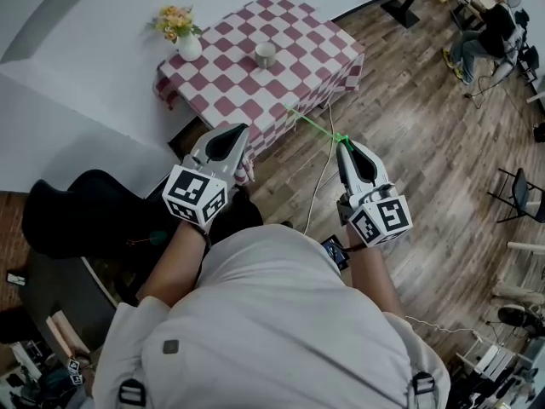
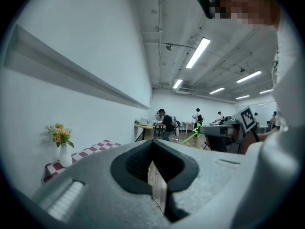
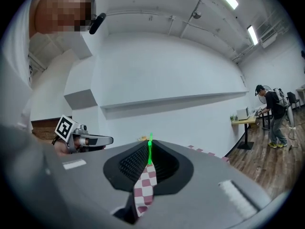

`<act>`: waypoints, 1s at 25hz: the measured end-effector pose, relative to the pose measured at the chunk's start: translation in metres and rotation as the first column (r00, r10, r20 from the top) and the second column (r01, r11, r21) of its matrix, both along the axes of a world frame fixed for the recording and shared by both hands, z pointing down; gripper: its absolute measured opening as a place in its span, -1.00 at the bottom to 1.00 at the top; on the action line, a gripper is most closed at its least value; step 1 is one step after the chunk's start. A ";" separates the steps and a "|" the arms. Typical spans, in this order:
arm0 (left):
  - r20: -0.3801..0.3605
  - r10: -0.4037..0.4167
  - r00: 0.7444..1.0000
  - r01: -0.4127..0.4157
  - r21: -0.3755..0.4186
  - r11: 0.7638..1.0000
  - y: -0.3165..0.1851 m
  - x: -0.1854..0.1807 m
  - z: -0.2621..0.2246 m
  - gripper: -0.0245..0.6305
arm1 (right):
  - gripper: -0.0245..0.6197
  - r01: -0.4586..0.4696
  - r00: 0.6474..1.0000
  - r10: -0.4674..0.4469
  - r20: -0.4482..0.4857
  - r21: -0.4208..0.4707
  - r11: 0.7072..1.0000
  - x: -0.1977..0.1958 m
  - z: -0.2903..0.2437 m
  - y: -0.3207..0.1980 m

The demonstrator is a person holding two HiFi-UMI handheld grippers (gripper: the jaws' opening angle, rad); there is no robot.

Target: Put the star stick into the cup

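Note:
The thin green star stick (image 1: 313, 123) juts from my right gripper (image 1: 342, 145), which is shut on its near end; its far end points at the table's near edge. The white cup (image 1: 266, 54) stands upright on the red-and-white checked table (image 1: 298, 37), well beyond both grippers. In the right gripper view the stick (image 3: 149, 150) rises between the jaws of the right gripper (image 3: 148, 146). My left gripper (image 1: 240, 133) hovers left of the stick, shut with nothing in it. In the left gripper view, the left gripper (image 2: 155, 146) faces the room, with the stick (image 2: 190, 136) off to the right.
A white vase of flowers (image 1: 187, 43) stands at the table's far left corner. Cables (image 1: 322, 173) trail over the wood floor. A black seat (image 1: 85, 211) sits at my left. A seated person (image 1: 490, 28) and a folding chair (image 1: 518, 196) are at the right.

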State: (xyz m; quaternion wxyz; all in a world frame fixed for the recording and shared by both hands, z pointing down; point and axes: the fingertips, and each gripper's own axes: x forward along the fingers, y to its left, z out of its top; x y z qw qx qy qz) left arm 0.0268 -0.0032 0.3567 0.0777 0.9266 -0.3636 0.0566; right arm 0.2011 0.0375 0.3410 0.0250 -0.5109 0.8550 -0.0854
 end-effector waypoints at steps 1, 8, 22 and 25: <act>-0.001 0.005 1.000 -0.005 0.002 1.000 -0.006 0.000 -0.002 -0.92 | -0.84 -0.004 1.000 0.004 0.002 0.000 1.000 -0.001 -0.002 -0.005; -0.017 0.021 1.000 -0.020 0.017 1.000 -0.051 -0.016 -0.008 -0.92 | -0.84 -0.012 1.000 0.012 -0.015 0.003 1.000 -0.019 -0.006 -0.047; -0.034 0.085 0.996 -0.084 0.016 0.996 -0.156 -0.085 -0.014 -0.92 | -0.84 -0.041 0.998 0.041 -0.052 0.007 0.999 -0.099 -0.015 -0.150; -0.035 0.104 0.994 -0.104 0.013 0.994 -0.174 -0.098 -0.011 -0.92 | -0.84 -0.062 0.997 0.062 -0.053 0.004 0.998 -0.112 -0.012 -0.167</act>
